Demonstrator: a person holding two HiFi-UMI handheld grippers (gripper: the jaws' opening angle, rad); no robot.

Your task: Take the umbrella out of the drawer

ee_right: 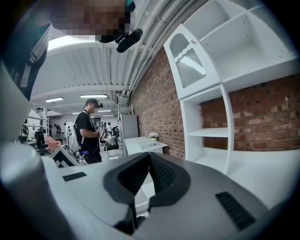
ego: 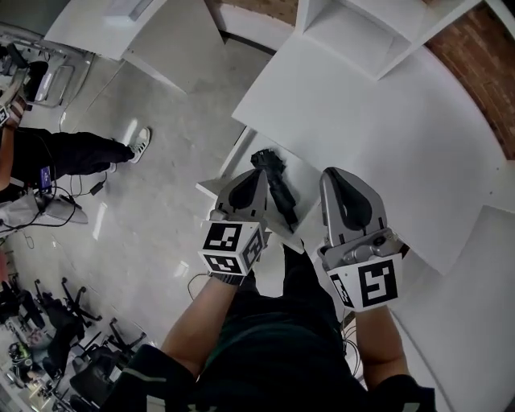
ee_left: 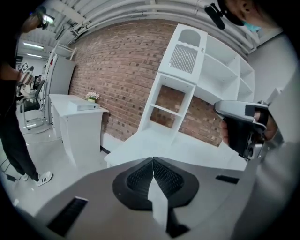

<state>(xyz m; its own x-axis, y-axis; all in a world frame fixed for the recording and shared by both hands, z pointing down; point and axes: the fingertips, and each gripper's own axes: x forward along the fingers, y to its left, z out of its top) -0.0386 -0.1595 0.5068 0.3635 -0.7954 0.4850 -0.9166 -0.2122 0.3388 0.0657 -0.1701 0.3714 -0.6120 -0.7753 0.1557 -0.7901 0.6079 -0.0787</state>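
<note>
Tongs nearest, both held up over the person's lap. The left tongs (ego: 256,179) hang over the left half of the drawer (ego: 228,166). Its own view shows the tips (ee_left: 153,161) pressed together w/ nothing between. The right tongs (ego: 336,179) sit just right of the drawer. In their own view the ribbed pads (ee_right: 150,155) also meet at the tip, nothing gripped.

The drawer is pulled open. The folded black umbrella (ego: 279,191) lies inside along its length, below and between the 2 tongs, touched by neither as far as the head view shows.

Beyond the drawer is the white counter (ego: 378,121) it slides out from, top bare. Further past the drawer, at the counter's back, stands a white shelf unit (ego: 362,24) w/ open compartments, against a brick wall (ee_left: 122,61).

Well left of the drawer, on the grey floor (ego: 161,209), another person's leg (ego: 72,153) in dark trousers and a white sneaker (ego: 138,145). Far left of the drawer is a 2nd white counter (ee_left: 75,112) w/ a small flower pot (ee_left: 92,96) on top.
</note>
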